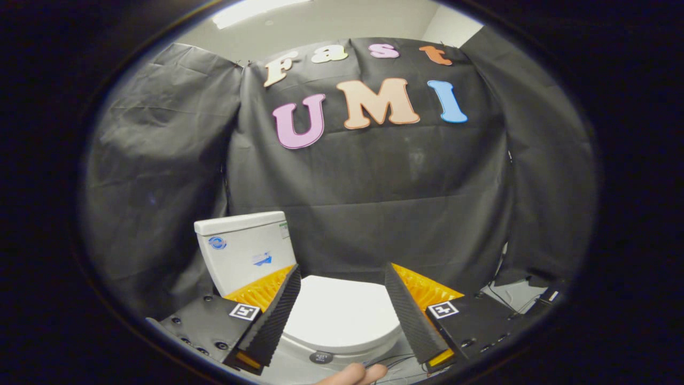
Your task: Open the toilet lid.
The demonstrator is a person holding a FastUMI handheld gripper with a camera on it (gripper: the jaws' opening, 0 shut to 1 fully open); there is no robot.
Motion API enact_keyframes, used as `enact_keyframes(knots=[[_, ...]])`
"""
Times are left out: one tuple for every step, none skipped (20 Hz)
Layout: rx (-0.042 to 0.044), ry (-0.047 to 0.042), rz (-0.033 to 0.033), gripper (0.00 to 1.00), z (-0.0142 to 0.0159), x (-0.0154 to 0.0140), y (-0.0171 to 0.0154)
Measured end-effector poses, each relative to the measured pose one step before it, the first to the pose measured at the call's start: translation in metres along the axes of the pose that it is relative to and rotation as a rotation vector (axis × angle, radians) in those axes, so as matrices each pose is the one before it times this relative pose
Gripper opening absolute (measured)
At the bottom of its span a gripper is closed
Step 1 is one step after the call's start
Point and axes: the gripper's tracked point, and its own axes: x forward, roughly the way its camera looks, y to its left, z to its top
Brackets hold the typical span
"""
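Nearest, a person's fingertips (357,373) show between the bases of the fingers. Above them the gripper (342,291) has its jaws spread wide, holding nothing. Between them lies the closed white toilet lid (342,313), and beyond stands the tank (245,248).

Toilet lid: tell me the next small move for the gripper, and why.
Probably lower the gripper toward the front edge of the toilet lid. The lid lies shut and flat on the bowl, seen in the wide gap between the open fingers, in front of the tank. Nothing is gripped yet, so the fingers must reach the rim before lifting.
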Motion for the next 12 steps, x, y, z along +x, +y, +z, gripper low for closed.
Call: enact_keyframes(knots=[[-0.00624, -0.00426, -0.00538, 0.98, -0.0017, 0.00112, -0.00112], [-0.00084, -0.01547, -0.00206, 0.98, 0.00101, -0.00016, 0.00029], [0.00357, -0.00906, -0.0019, 0.98, 0.00028, 0.0001, -0.00039], [0.00108, 0.00399, -0.00793, 0.98, -0.00318, 0.00013, -0.00178], [-0.00063, 0.01206, -0.00564, 0.98, -0.00732, 0.00043, -0.00126], [0.0016, 0.01271, -0.00366, 0.98, -0.00511, 0.0002, 0.0], [0.00534, 0.01203, 0.00285, 0.98, -0.00473, -0.00034, 0.00234], [0.00876, 0.01218, 0.00236, 0.98, -0.0047, 0.0005, 0.0024], [0.0104, 0.01421, 0.00009, 0.98, -0.00741, 0.00069, 0.00246], [0.01174, 0.01169, -0.01062, 0.98, -0.00589, 0.00028, 0.00171], [0.02243, 0.00956, -0.00178, 0.98, -0.00666, 0.00197, 0.00321], [0.02967, 0.0164, -0.00565, 0.98, -0.00735, 0.00201, 0.00496]])
